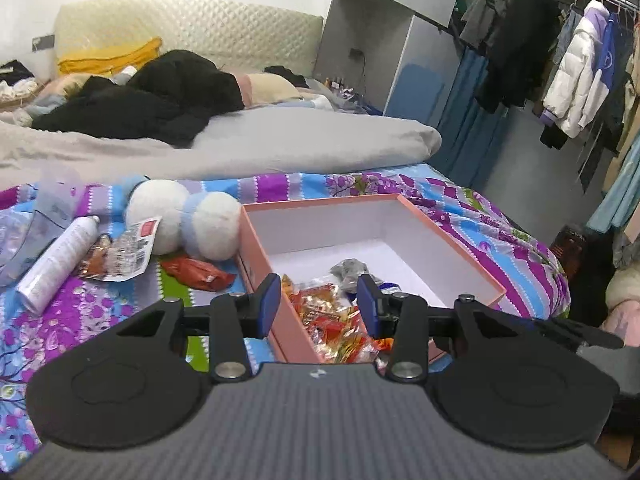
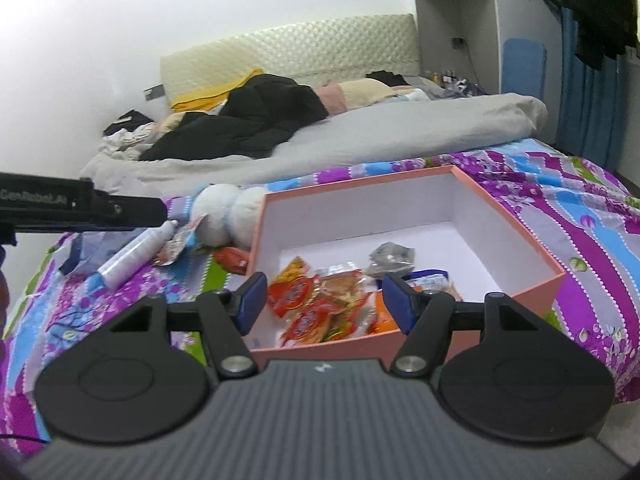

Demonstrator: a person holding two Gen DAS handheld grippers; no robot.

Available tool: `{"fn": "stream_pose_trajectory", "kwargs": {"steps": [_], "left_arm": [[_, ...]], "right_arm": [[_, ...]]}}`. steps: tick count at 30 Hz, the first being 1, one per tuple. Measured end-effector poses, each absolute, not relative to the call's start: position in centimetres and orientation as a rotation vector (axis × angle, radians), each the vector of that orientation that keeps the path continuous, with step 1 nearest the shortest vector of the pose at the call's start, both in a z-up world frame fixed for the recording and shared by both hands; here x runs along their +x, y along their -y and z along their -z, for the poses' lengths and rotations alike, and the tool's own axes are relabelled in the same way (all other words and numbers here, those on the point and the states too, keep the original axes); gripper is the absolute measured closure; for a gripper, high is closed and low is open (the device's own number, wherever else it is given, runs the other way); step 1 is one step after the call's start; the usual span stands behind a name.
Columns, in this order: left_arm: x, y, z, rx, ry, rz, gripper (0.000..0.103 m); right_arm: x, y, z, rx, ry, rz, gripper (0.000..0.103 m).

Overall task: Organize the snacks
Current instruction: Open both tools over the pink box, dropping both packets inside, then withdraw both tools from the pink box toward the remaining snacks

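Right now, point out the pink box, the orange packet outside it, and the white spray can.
pink box [image 2: 516, 216]: right wrist view, right rim.
orange packet [image 1: 198, 274]: left wrist view, wrapper's middle.
white spray can [image 1: 60, 258]: left wrist view, mid-body.

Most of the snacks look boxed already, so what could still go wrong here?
Two snacks remain outside: the red packet lies close against the pink box, so grabbing it could nudge the box. The clear-wrapped snack touches the white spray can and plush toy; the open left gripper might catch those instead.
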State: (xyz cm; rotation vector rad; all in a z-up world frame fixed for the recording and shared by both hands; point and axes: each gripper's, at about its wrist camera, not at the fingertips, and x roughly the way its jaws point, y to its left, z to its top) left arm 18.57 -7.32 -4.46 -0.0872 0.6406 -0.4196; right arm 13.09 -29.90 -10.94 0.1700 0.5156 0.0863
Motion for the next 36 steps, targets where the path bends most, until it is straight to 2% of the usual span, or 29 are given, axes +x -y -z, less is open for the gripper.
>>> {"fn": "stream_pose_trajectory", "kwargs": {"steps": [12, 21, 24, 36], "left_arm": [[13.7, 2.5, 6.7, -0.116, -0.662, 0.373, 0.055], [12.5, -1.2, 9.1, -0.158, -0.704, 0.316, 0.054], [12.4, -2.1, 9.5, -0.167, -0.706, 0.297, 0.048], [15.3, -4.6, 10.8, -0.203, -0.689, 0.251, 0.046]], "right_arm": [[8.5, 25.6, 12.7, 0.154, -0.515, -0.14, 0.037], [8.2, 22.5, 13.4, 0.127, -0.539, -0.193, 0.037], [8.4, 21.9, 13.7, 0.118, -0.553, -0.195, 0.037], [11.0, 18.3, 14.2, 0.081, -0.551, -0.243, 0.037]]}}
